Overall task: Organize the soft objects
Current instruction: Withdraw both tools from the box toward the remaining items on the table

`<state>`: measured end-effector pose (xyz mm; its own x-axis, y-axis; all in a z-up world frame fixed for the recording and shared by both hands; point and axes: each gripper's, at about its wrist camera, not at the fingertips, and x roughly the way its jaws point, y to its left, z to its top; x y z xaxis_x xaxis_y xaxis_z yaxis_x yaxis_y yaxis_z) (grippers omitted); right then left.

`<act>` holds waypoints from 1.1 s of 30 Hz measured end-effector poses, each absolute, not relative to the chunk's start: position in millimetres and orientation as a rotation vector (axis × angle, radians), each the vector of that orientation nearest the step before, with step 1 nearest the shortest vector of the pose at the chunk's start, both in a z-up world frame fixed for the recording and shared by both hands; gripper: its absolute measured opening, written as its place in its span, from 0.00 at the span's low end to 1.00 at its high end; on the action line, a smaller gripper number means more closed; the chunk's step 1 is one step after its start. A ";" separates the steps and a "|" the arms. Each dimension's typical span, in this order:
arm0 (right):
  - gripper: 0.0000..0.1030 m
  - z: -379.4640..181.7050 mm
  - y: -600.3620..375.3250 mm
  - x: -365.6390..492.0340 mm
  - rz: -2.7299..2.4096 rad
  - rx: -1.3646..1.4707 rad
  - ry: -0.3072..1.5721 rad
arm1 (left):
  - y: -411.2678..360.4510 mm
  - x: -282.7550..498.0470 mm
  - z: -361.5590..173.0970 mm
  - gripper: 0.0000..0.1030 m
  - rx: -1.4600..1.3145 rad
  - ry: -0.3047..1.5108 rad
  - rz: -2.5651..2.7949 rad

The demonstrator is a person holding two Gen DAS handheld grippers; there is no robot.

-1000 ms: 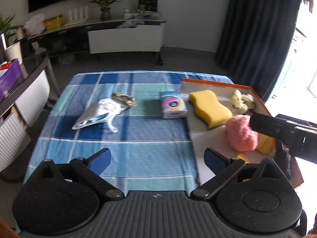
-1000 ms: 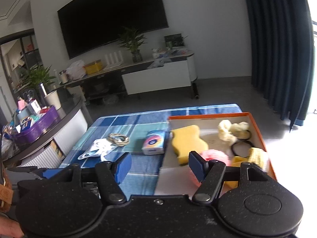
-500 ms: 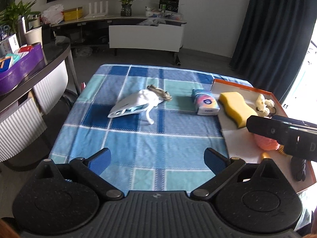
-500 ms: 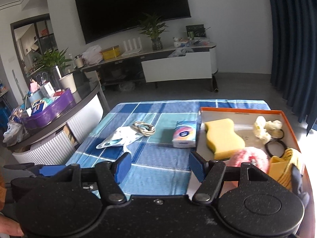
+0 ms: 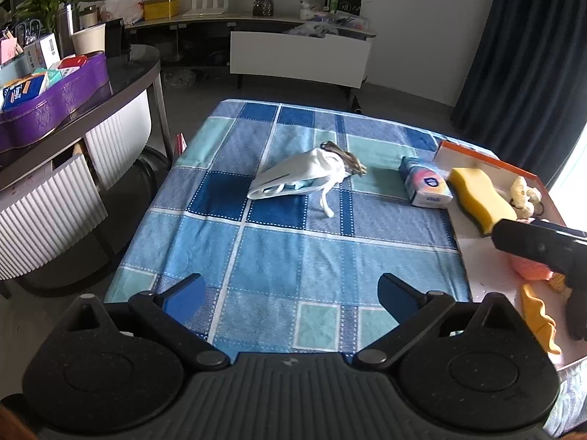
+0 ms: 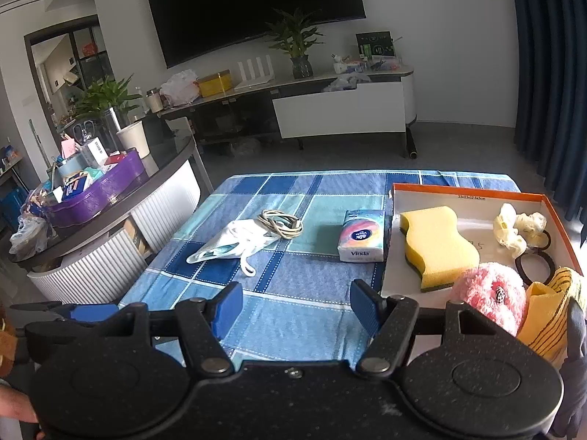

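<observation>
on the blue checked tablecloth point(image 5: 293, 256) three things still lie outside the orange-edged box point(image 6: 473, 192): a white face mask point(image 6: 234, 244), a coiled cable point(image 6: 280, 223) that touches the mask's far end, and a small tissue pack point(image 6: 361, 236) just beside the box wall. the left gripper point(image 5: 290, 289) and the right gripper point(image 6: 295, 302) both hang over the near part of the cloth with their blue pads wide apart and nothing between them. the mask looks very light and floppy, so i think it is best pinched in the bunched middle, not by a thin ear loop, which could slip or drag the cable along. the tissue pack looks soft and a bit squashy, easy to grab across its short sides. inside the box sit a yellow sponge point(image 6: 438, 244), a pink fluffy toy point(image 6: 489, 297), a cream scrunchie point(image 6: 513, 227), black hair ties point(image 6: 533, 264) and a yellow cloth thing point(image 6: 550, 308), so free room is mostly at the near left part.
</observation>
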<state>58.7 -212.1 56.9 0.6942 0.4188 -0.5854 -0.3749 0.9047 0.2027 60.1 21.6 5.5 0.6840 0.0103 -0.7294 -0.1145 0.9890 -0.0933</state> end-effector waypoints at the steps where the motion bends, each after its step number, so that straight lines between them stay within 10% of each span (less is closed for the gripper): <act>1: 0.76 56.3 -212.4 59.4 0.442 0.069 0.671 | 22.6 61.8 5.1 1.00 -0.138 0.815 0.070; 33: 0.78 46.5 -219.8 90.3 0.405 0.075 0.699 | 55.1 117.2 11.6 1.00 -0.100 0.836 0.042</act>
<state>90.3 -219.8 46.5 0.6913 0.3867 -0.6104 -0.3368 0.9198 0.2012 117.2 55.1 11.6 0.6701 -0.0025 -0.7423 -0.0764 0.9944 -0.0723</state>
